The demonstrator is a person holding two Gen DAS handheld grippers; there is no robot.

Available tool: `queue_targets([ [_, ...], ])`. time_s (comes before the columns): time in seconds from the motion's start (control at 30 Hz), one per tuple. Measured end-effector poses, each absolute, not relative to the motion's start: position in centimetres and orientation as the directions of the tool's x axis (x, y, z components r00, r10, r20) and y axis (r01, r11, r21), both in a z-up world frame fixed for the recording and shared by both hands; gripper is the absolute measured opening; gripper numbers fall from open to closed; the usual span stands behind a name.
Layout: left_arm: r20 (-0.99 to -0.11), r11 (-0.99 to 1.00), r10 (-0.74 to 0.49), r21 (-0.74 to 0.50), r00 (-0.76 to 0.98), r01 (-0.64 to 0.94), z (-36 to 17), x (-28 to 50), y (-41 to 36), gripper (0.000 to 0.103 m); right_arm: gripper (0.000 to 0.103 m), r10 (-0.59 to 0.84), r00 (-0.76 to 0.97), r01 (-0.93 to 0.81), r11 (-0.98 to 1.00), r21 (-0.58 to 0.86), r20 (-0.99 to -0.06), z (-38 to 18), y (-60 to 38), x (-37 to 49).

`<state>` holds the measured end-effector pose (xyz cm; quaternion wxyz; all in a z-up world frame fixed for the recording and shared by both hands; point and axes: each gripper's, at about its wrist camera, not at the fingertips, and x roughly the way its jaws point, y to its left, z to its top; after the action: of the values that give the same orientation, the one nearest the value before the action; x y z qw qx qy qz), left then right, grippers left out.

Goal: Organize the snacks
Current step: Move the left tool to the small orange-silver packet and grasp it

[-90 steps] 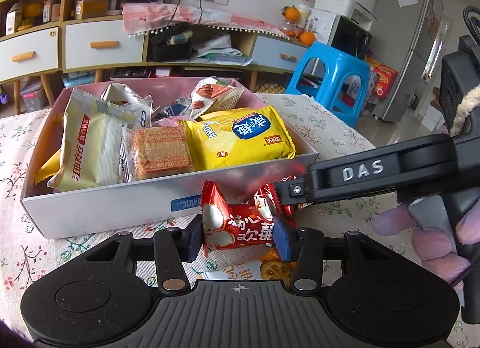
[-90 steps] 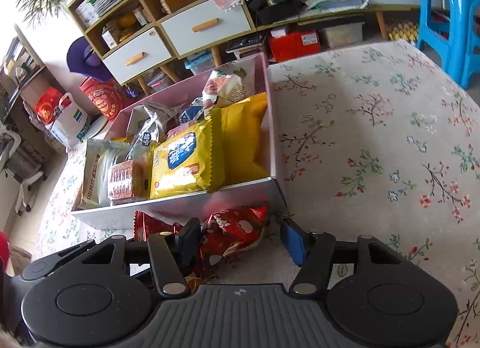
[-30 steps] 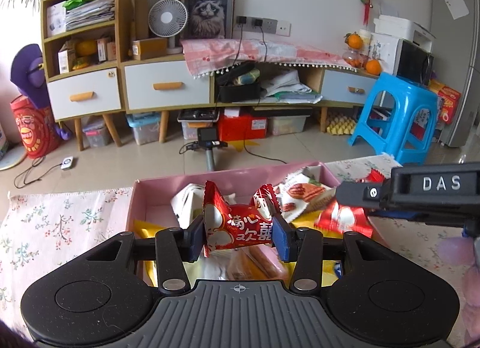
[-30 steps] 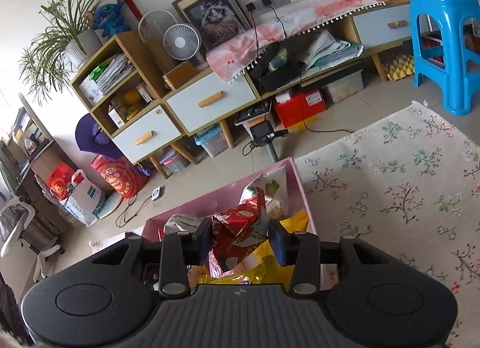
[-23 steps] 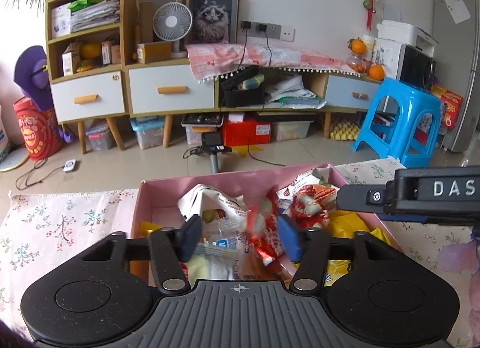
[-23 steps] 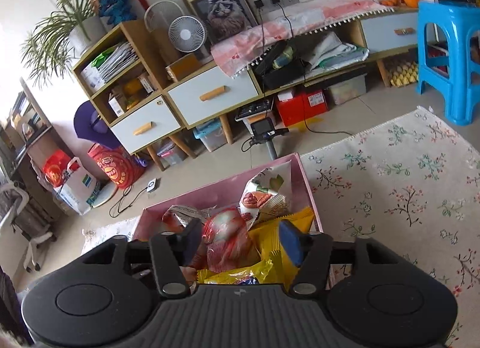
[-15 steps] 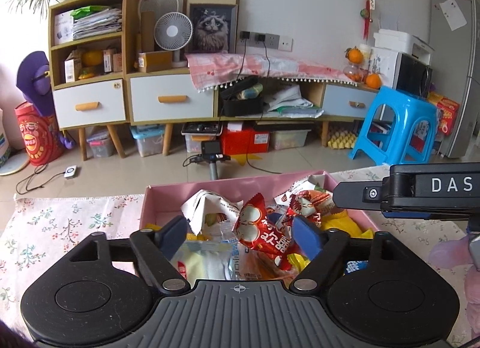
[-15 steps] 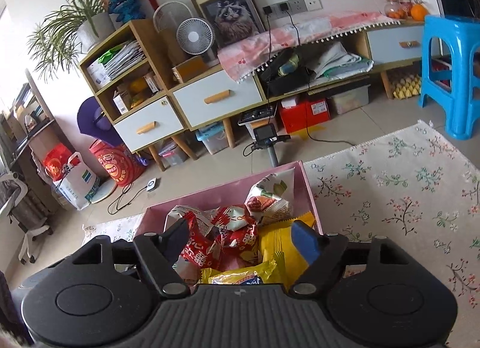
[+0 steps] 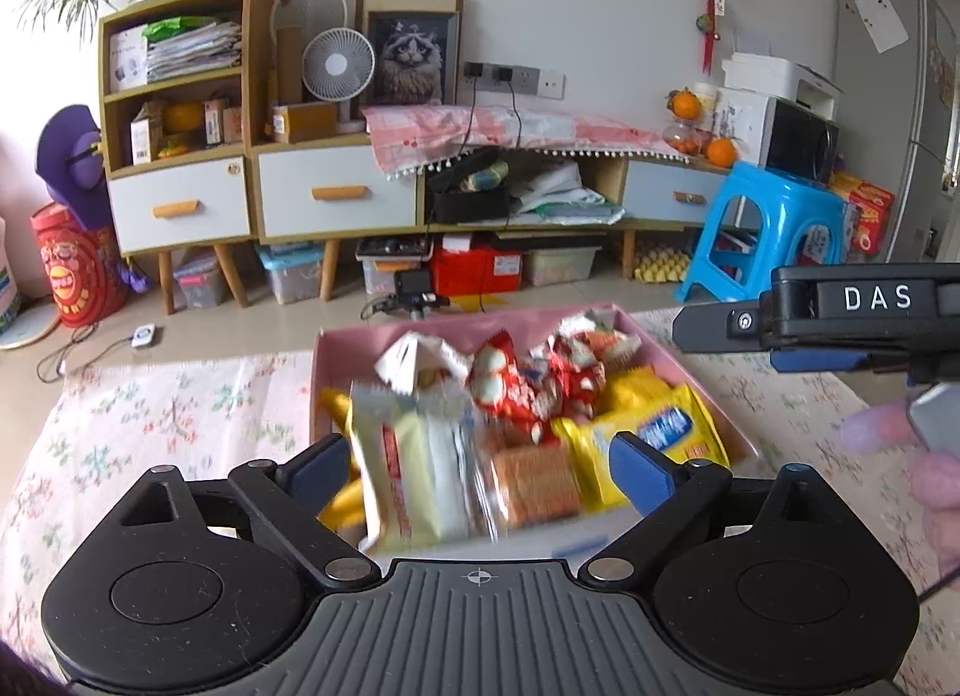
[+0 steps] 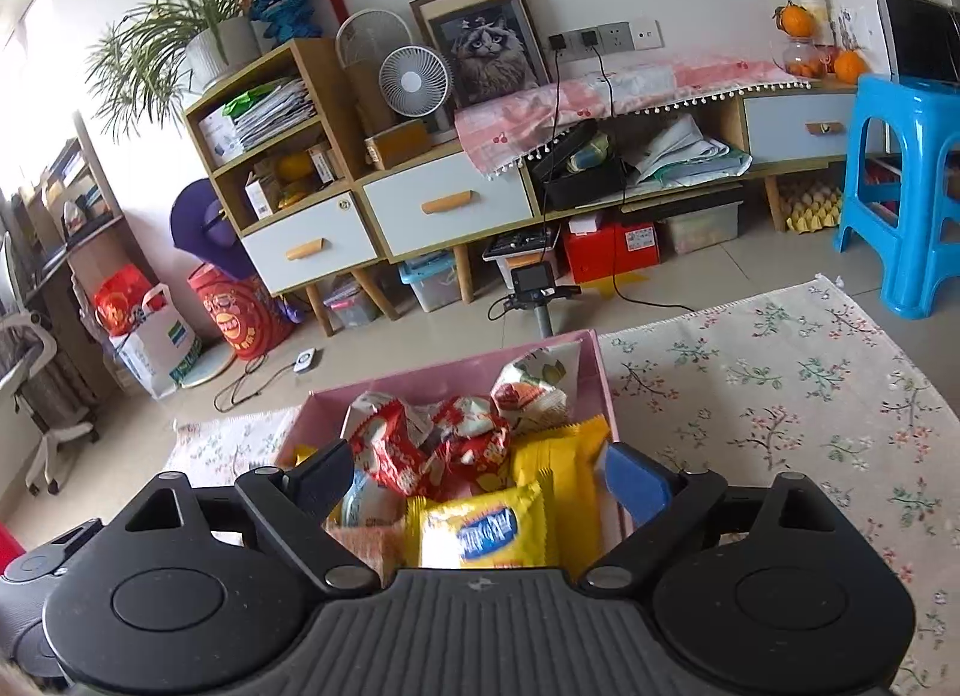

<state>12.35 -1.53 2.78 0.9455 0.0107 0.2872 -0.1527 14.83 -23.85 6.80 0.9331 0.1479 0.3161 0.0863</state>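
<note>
A pink box (image 9: 456,324) on the flowered table holds the snacks: red packets (image 9: 510,390), a yellow bag (image 9: 648,432), a pale cream bag (image 9: 414,468) and a wafer pack (image 9: 534,486). My left gripper (image 9: 477,465) hangs over the box's near end. Its jaws are opening wide, and the pads touch nothing. In the right wrist view the same box (image 10: 444,375) shows the red packets (image 10: 432,444) and the yellow bag (image 10: 480,528). My right gripper (image 10: 480,480) is above them, its jaws also opening and holding nothing. Its fingers (image 9: 720,327) reach in from the right.
The flowered tablecloth (image 10: 780,408) spreads to the right of the box. A gloved hand (image 9: 936,480) is at the right edge. Beyond the table are a blue stool (image 10: 900,186), a drawer cabinet (image 9: 336,198) and a small camera on a stand (image 10: 534,282).
Both grippers held a red packet a second ago. Each has let go, the packets now lie in the box, the jaws have spread wide and both hands have drawn back.
</note>
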Motion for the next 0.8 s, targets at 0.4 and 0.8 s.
queue_targets([
  [0.4,-0.604,0.858,-0.449,-0.086,0.658,0.506,-0.3,8.6,-1.7,0.097,0.088,0.275,0.743,-0.128,0.953,0.274,-0.610,6.1,-24.3,11.2],
  [0.8,-0.679,0.676,-0.541,0.000,0.496,0.737,-3.3,7.2,-5.3,0.095,0.089,0.244,0.658,-0.141,0.969,0.202,-0.712,4.9,-24.1,10.1],
])
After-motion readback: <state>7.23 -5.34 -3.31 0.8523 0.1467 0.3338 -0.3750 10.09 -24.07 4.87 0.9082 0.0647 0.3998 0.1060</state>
